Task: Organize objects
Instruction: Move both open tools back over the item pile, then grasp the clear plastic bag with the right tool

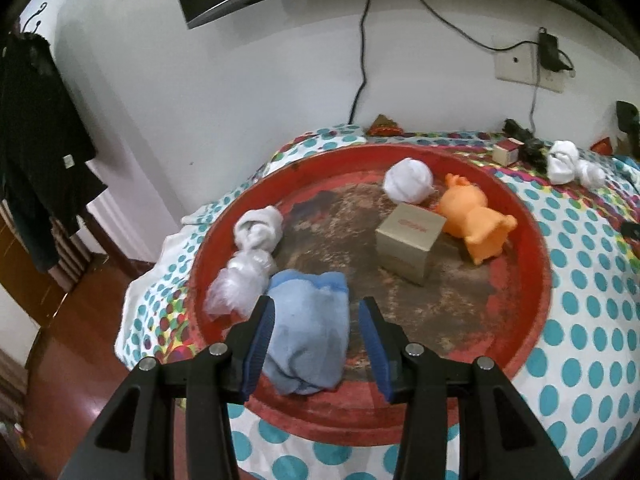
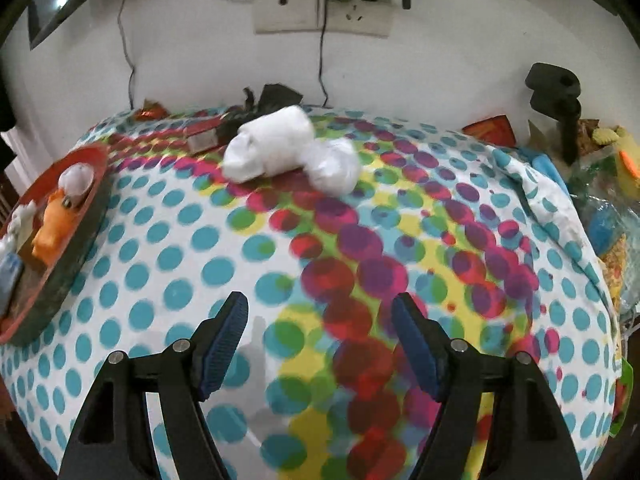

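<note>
Inside the red tray [image 1: 532,240], the blue cloth bundle [image 1: 308,328] lay between our left gripper [image 1: 316,308]'s spread jaws, apparently just deposited; our right gripper [image 2: 320,312] hung open over the dotted bedspread [image 2: 200,240], facing white sock rolls [image 2: 288,148] beyond the tray.

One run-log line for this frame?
left tongs: open, straddling blue cloth in red tray | right tongs: open, empty, over dotted cloth | white bundles outside tray
</note>
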{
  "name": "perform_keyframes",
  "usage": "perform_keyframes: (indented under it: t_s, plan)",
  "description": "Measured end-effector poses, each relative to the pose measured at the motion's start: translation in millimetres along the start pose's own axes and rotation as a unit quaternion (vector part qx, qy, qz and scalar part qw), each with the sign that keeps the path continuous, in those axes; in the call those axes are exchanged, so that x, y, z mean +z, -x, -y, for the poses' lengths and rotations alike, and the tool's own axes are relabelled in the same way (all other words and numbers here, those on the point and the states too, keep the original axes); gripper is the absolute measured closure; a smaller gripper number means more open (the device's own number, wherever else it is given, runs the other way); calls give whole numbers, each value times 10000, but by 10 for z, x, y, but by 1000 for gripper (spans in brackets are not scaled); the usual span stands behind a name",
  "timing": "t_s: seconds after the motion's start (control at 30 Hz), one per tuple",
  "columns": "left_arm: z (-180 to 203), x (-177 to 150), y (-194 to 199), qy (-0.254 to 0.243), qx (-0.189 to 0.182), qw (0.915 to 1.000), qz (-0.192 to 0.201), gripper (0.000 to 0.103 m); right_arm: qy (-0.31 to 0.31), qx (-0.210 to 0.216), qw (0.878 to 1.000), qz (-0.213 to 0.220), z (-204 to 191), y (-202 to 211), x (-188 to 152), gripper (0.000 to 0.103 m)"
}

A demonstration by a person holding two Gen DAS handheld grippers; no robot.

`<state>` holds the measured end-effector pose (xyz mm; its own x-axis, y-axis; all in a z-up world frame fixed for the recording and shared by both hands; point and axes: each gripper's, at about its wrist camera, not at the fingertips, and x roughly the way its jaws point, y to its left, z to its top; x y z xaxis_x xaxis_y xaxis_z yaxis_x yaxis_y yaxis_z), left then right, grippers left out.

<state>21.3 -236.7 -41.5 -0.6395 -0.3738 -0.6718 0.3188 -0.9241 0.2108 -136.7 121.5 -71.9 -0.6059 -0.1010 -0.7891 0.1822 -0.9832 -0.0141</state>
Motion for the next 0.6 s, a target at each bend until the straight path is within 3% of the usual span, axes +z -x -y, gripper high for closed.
perform_keyframes:
  t_s: [0.43,0.6]
  plan:
    - [30,10,3,31,-667,9978,-51,58,14,-198,9998,-74,83,-612,573,32]
    - [116,-6,-2,-142,-640,9978,-76,58,-10,-240,9997,-67,134,-760,691,32]
